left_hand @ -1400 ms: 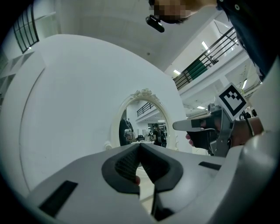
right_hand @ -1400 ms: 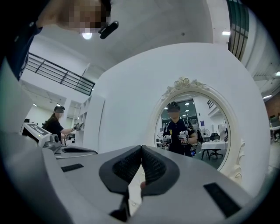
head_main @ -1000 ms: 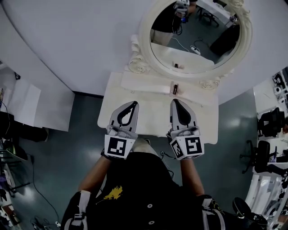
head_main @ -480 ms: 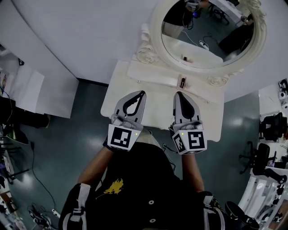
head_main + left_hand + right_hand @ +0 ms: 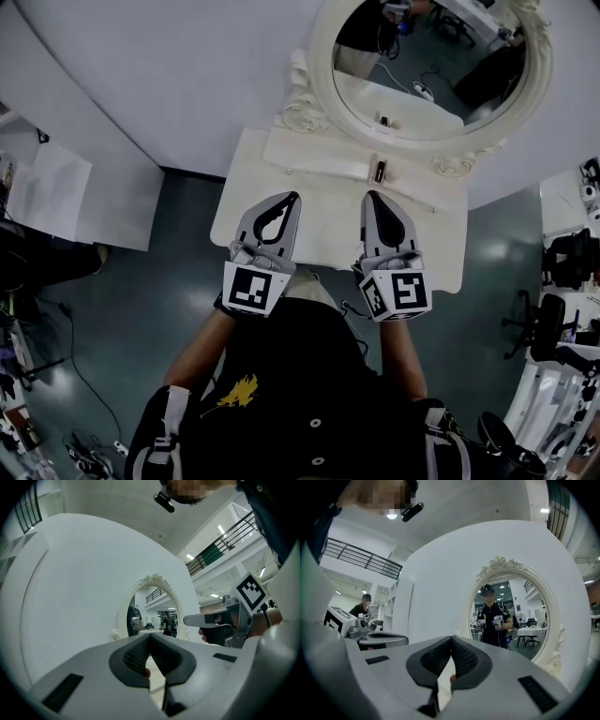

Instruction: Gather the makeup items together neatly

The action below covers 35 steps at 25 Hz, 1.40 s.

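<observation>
A small dark makeup item (image 5: 380, 172) stands on the raised ledge at the foot of the oval mirror (image 5: 427, 70); its reflection shows in the glass. Both grippers hover side by side over the white dressing table (image 5: 246, 173), pointing at the mirror. My left gripper (image 5: 293, 196) is shut and holds nothing. The right gripper (image 5: 372, 194) is also shut and empty, its tips just short of the makeup item. In the left gripper view the jaws (image 5: 150, 635) meet in front of the mirror (image 5: 154, 604), with the right gripper (image 5: 206, 619) beside them. The right gripper view shows closed jaws (image 5: 451, 638) too.
The white wall (image 5: 169, 75) curves behind the table. A white partition (image 5: 66, 187) stands at the left and a chair (image 5: 548, 328) with other equipment at the right, on the dark floor (image 5: 141, 309). A person (image 5: 363, 605) stands far left in the right gripper view.
The head view has shifted, so table and mirror now sit a little further right in the picture. Both grippers stay shut in about the same spot over the table.
</observation>
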Available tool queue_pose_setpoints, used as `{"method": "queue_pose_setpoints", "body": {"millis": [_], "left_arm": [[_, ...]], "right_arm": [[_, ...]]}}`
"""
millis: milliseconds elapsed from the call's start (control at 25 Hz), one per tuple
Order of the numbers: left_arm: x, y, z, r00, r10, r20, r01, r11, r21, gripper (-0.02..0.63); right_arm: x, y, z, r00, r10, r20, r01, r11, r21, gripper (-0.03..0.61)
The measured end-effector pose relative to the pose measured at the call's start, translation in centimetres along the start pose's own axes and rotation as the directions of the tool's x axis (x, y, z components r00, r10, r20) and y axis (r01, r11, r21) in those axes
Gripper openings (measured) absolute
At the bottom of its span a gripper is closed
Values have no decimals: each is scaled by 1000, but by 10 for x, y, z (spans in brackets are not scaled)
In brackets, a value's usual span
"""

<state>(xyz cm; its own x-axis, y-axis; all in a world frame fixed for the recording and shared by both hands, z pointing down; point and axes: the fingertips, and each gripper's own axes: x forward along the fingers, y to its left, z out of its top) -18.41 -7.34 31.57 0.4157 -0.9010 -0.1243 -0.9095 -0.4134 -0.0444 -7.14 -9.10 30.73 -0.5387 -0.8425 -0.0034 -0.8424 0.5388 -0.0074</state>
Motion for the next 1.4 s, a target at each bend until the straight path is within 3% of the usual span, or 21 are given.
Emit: {"method": "queue_pose_setpoints", "body": {"millis": [1400], "left_arm": [[-3, -18, -1, 1000, -30, -8, 30, 1000, 0, 14]], "right_arm": [[-11, 0, -10, 999, 6, -33, -7, 1000, -8, 12]]}}
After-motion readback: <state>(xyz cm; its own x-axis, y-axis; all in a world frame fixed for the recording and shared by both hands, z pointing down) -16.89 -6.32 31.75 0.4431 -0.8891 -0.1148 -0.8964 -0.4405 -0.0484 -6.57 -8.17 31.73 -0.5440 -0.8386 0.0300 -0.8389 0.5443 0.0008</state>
